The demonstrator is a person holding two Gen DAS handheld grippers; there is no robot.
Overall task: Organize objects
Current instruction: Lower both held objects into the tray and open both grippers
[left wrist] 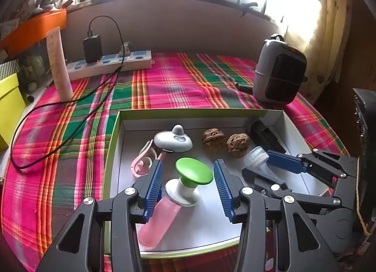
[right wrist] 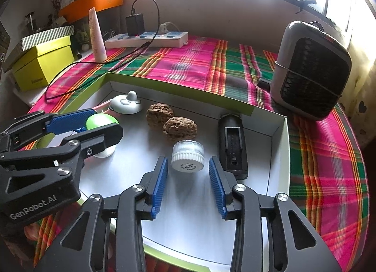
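While both claws gape empty, the pink bottle (left wrist: 159, 220) lies flat, green cap (left wrist: 193, 170) pointing toward the walnuts (left wrist: 213, 139).

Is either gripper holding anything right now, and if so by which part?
Nothing is held. The left gripper stands open around the green-capped pink bottle; the right gripper stands open beside the small white-capped jar.

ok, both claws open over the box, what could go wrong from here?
1. The pink bottle lies tilted against the left claw; pulling away carelessly could roll it.
2. The small jar lies on its side just ahead of the right claw and may roll toward the walnuts.
3. The claws sit close together and might clash.
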